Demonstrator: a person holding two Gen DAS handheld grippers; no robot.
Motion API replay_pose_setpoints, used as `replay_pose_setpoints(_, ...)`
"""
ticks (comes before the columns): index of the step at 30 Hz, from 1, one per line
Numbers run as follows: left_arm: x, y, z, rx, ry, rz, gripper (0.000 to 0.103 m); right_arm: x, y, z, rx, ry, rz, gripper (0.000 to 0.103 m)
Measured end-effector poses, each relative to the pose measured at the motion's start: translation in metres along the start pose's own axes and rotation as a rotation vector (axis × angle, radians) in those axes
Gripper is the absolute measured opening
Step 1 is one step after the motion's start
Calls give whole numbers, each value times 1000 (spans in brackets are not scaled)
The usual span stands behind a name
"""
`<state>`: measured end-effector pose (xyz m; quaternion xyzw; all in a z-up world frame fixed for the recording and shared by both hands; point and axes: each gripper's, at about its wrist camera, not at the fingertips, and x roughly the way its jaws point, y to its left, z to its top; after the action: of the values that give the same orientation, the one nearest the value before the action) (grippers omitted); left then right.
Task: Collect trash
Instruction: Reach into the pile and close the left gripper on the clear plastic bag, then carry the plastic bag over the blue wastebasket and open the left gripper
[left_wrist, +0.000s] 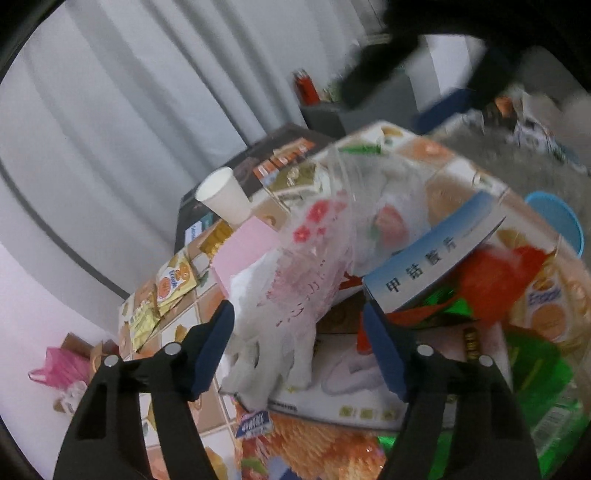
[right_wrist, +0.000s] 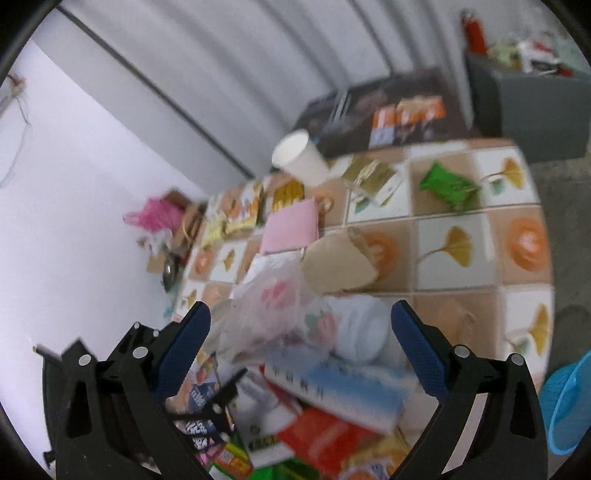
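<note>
A heap of trash covers the tiled tablecloth (right_wrist: 458, 240). In the left wrist view my left gripper (left_wrist: 301, 332) is open, its blue pads either side of a clear plastic bag with red flowers (left_wrist: 314, 251) and a crumpled white tissue (left_wrist: 266, 362); neither pad presses on them. A blue-and-white box (left_wrist: 432, 254) lies just right of the bag. My right gripper (right_wrist: 301, 343) is wide open above the same flowered bag (right_wrist: 273, 310) and box (right_wrist: 332, 391), holding nothing. A white paper cup (right_wrist: 301, 157) and a green wrapper (right_wrist: 448, 184) lie farther back.
A blue bin (right_wrist: 569, 406) stands off the table's right edge. A pink pad (right_wrist: 291, 225), a brown paper cone (right_wrist: 338, 264) and a dark box (right_wrist: 388, 107) are on the table. A grey bin (right_wrist: 535, 110) stands behind. A pink bag (right_wrist: 159, 214) lies on the floor at left.
</note>
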<state>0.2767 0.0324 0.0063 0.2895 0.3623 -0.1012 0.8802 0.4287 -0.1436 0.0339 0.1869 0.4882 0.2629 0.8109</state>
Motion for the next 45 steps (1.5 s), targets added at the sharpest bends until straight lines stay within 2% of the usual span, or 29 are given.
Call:
replay_pose_setpoints(3, 16, -2, 2, 45, 35, 19, 64, 28, 0, 15, 38, 102, -27, 83)
replay_pose_setpoints(6, 29, 1, 3, 46, 70, 20, 55, 51, -3, 21, 49, 185, -58, 78)
replay_pose_setpoints(7, 33, 4, 3, 38, 78, 13, 50, 54, -6, 21, 56, 208, -60, 77)
replay_pose_setpoints(11, 36, 8, 2, 29, 74, 3, 31, 61, -11, 25, 71, 269, -70, 61)
replay_pose_setpoints(13, 36, 8, 2, 25, 71, -3, 23, 59, -12, 25, 69, 287, -66, 57)
replay_pose_setpoints(14, 36, 9, 2, 19, 69, -11, 18, 61, -14, 27, 72, 296, -62, 51)
replay_pose_setpoints(17, 34, 10, 3, 13, 58, -7, 11, 58, -16, 28, 76, 317, -52, 39)
replay_pose_setpoints(22, 22, 15, 8, -2, 9, 15, 6, 55, -13, 31, 67, 319, -43, 20)
replay_pose_setpoints(24, 20, 19, 10, -12, -2, 22, 5, 52, -12, 31, 60, 312, -43, 8)
replay_pose_setpoints(26, 18, 24, 12, -22, -13, 31, 2, 49, -11, 31, 56, 302, -42, 6)
replay_pose_setpoints(36, -13, 48, 20, -138, -68, 71, 1, 29, -6, 32, 50, 226, -15, 2)
replay_pose_setpoints(41, -42, 59, 27, -206, -117, 49, 1, 2, -1, 34, 40, 162, 12, 0)
replay_pose_setpoints(45, -65, 62, 37, -260, -153, -17, 1, -22, 1, 31, 31, 117, 26, 0)
